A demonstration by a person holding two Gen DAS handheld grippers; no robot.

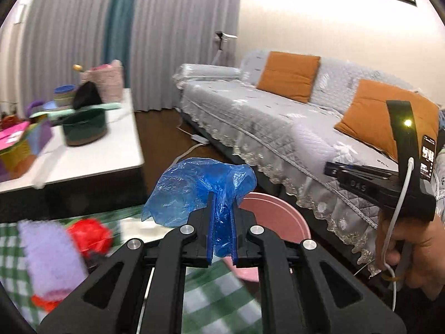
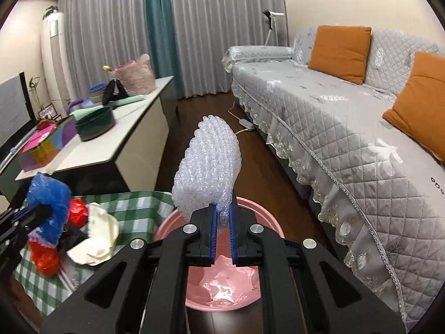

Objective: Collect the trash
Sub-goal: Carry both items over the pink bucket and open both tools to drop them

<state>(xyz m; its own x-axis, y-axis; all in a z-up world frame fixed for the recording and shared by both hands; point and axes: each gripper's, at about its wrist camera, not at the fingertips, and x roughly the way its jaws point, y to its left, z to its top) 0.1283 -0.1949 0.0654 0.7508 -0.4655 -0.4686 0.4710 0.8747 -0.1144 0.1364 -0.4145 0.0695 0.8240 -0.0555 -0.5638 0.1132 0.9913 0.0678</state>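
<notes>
My left gripper (image 1: 222,203) is shut on a crumpled blue plastic bag (image 1: 194,189), held above the edge of a green checked cloth (image 1: 217,300) and beside a pink bin (image 1: 278,217). In the right wrist view my right gripper (image 2: 222,214) is shut on a white foam net sleeve (image 2: 208,164), directly over the pink bin (image 2: 222,284), which has a clear liner inside. The left gripper (image 2: 16,222) with its blue bag (image 2: 50,203) shows at the left edge there. The right gripper's body (image 1: 375,183) and the hand holding it appear at the right of the left wrist view.
Red plastic (image 2: 44,258), a cream bag (image 2: 97,236) and a lilac cloth (image 1: 47,256) lie on the checked cloth. A white low table (image 2: 133,133) with a dark bowl (image 2: 94,123) stands to the left. A grey sofa (image 2: 347,139) with orange cushions runs along the right, with dark floor between.
</notes>
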